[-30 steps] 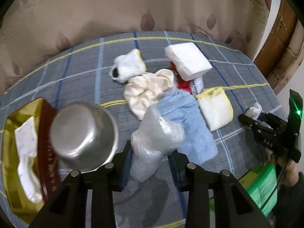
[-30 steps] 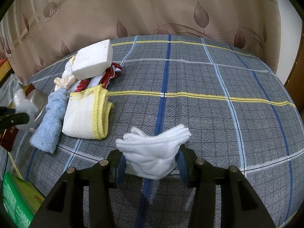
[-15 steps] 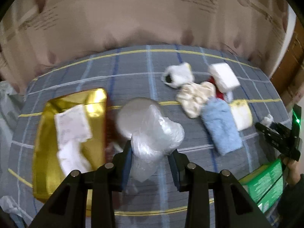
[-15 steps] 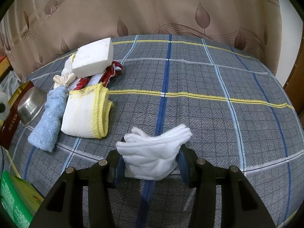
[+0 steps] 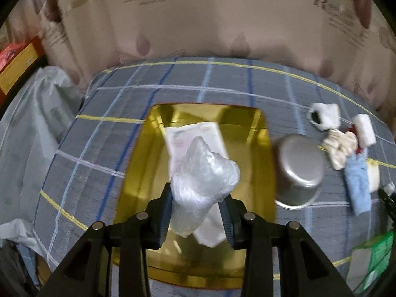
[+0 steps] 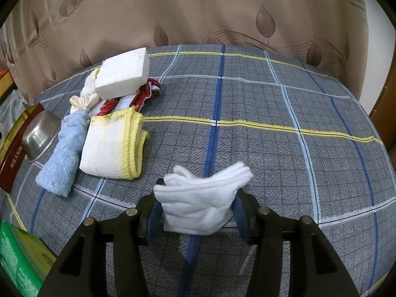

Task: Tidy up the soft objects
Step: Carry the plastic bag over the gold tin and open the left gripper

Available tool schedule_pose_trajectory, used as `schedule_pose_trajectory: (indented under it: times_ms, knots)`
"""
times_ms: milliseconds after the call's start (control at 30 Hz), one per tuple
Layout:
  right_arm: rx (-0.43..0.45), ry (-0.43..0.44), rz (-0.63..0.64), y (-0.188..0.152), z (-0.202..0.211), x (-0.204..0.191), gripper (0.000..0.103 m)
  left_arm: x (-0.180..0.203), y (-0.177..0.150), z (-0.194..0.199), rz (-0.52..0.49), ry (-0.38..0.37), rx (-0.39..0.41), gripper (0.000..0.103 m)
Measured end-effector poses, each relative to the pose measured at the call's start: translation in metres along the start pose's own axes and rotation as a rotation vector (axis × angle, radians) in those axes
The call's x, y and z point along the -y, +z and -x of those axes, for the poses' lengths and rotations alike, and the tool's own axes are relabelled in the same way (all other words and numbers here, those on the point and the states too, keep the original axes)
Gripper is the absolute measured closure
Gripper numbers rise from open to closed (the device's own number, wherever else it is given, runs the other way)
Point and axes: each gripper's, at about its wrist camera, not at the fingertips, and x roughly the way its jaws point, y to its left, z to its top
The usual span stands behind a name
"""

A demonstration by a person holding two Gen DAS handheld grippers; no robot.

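Observation:
My left gripper (image 5: 198, 212) is shut on a crumpled clear plastic bag (image 5: 203, 178) and holds it above the gold tray (image 5: 247, 116), where a white packet (image 5: 195, 133) lies. On the plaid bed cover, my right gripper (image 6: 195, 216) has a folded white cloth (image 6: 200, 195) between its fingers. Its jaws are opening slightly while the pads still touch the cloth. To the left lies a pile: a yellow-edged towel (image 6: 111, 146), a blue towel (image 6: 64, 156), a white foam block (image 6: 122, 74) and a cream scrunchie (image 6: 81, 101).
A steel bowl (image 5: 299, 170) lies tipped just right of the tray. A green box (image 6: 19, 255) sits at the bed's near left corner. Plastic sheeting (image 5: 37, 123) hangs off the bed's left side. A curtain runs behind the bed.
The left gripper has swung left with the plastic bag, from over the pile past the bowl to above the gold tray. The right gripper stayed put, its fingers a touch wider around the cloth.

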Motion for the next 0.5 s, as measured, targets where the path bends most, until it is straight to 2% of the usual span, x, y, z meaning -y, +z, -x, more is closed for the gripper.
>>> schedule_pose_trajectory:
  times_ms: [133,367,500]
  knots:
    - [0.000,0.000,0.001,0.000,0.000,0.000,0.055,-0.013,0.002,-0.019,0.028,0.001,-0.034,0.067]
    - [0.000,-0.001,0.003,0.000,0.001,0.000,0.054,-0.014,0.001,-0.040,0.007,0.044,-0.075,0.065]
    - [0.000,-0.001,0.004,0.000,0.001,-0.001,0.054,-0.017,0.003,-0.043,0.015,0.019,-0.099,0.064]
